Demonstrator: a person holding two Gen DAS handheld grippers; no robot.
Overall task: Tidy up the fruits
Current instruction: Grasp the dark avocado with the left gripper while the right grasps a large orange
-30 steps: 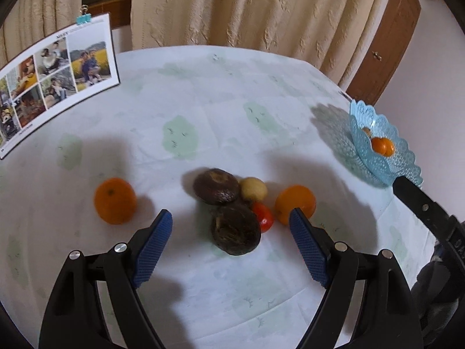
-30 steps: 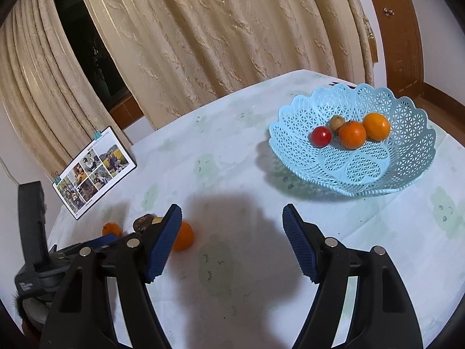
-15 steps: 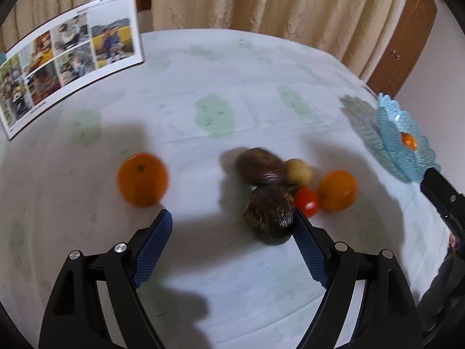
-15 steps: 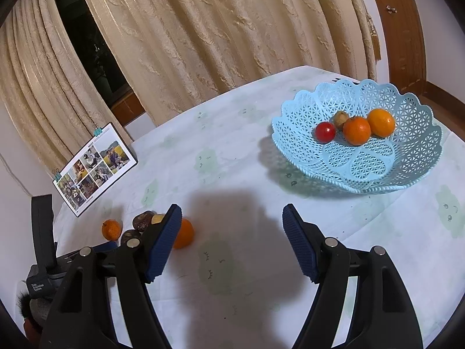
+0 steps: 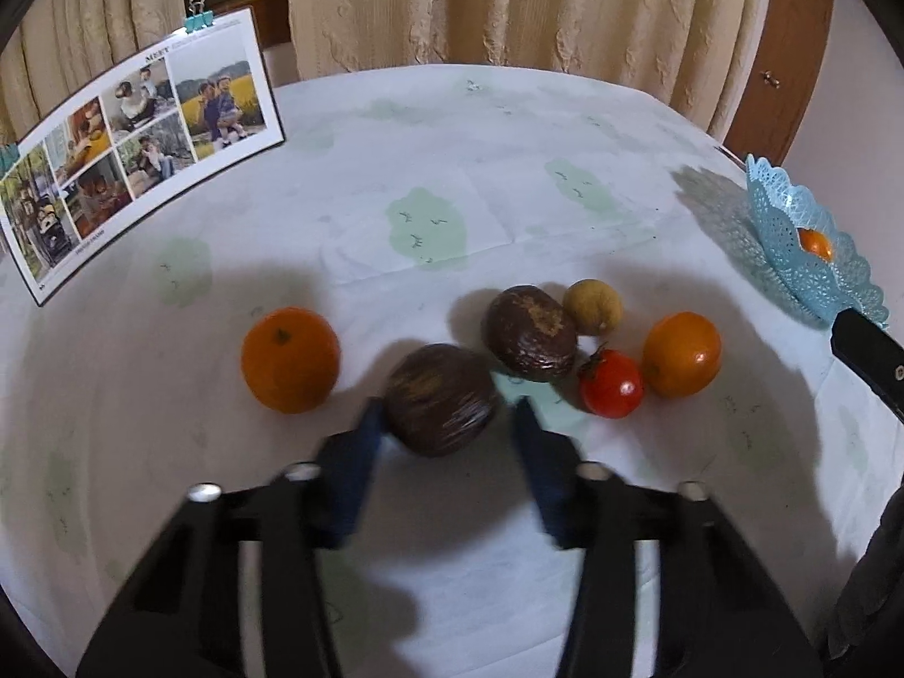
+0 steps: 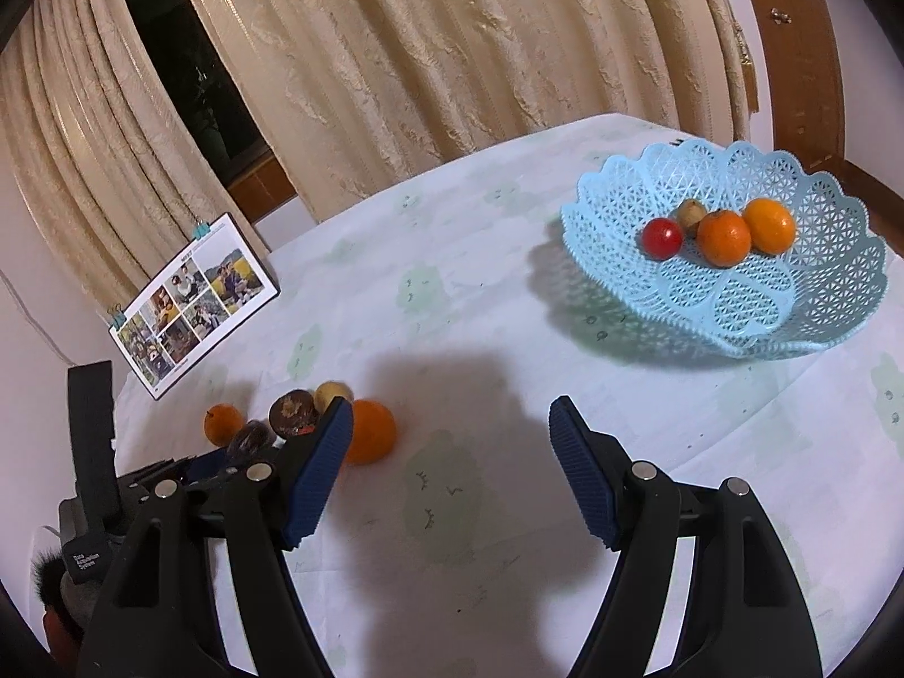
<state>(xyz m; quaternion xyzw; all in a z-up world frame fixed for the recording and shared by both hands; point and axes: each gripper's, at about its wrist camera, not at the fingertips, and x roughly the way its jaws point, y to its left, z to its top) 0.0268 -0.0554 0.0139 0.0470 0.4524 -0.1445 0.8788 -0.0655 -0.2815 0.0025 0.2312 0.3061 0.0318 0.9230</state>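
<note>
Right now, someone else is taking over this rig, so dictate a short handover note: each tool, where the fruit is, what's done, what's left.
Left tool: jaws just closing around the nearer dark brown wrinkled fruit; whether they grip it yet is unclear through the blur.
Right tool: open, empty.
Done: four fruits already in the pale blue lattice basket.
Left on the white tablecloth: two brown fruits, two oranges, one red tomato, one small yellowish fruit.
</note>
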